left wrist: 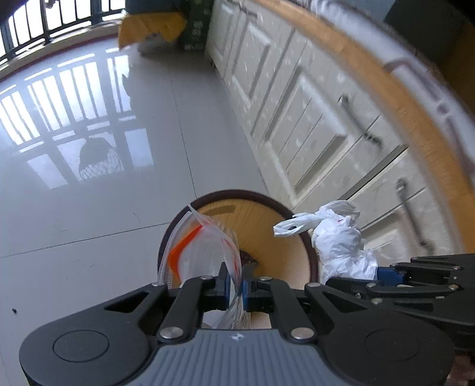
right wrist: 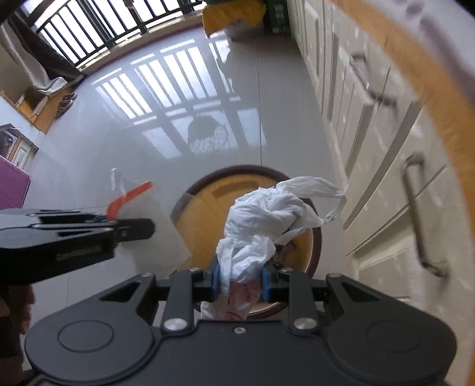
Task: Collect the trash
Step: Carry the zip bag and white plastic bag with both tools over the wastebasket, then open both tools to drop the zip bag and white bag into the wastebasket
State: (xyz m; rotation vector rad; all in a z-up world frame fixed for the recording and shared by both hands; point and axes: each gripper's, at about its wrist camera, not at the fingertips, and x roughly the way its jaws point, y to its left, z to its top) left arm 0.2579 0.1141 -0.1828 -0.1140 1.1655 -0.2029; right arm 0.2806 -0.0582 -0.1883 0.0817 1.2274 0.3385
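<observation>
- Left gripper [left wrist: 234,286]: jaws clamped on a clear zip bag [left wrist: 204,252]; the film passes between the blue pads [left wrist: 227,285] and stands up in front of them.
- Zip bag: transparent, with a red line along one edge and an orange strip [left wrist: 181,246] at its mouth; it is held above the floor, partly in front of the bin. In the right wrist view only the orange strip [right wrist: 127,197] and faint film show beyond the left gripper [right wrist: 130,227].
- Right gripper [right wrist: 241,280]: jaws clamped on a crumpled white bag [right wrist: 261,225], which bulges upward from between the blue pads [right wrist: 215,279]; a loop handle [right wrist: 323,193] sticks out to the right. Some red-printed film shows below the pads.
- White bag in the left wrist view [left wrist: 338,237]: held at the right, beside the bin's rim, by the right gripper [left wrist: 386,274].
- Bin [left wrist: 267,225]: round, dark-rimmed, wood-toned inside, standing on the floor directly below both grippers.
- Floor [left wrist: 89,193]: glossy pale tiles reflecting a barred railing [left wrist: 44,26].
- Cabinets [left wrist: 311,124]: white panelled doors with bar handles, under a wood-coloured counter edge, along the right side; blurred.
</observation>
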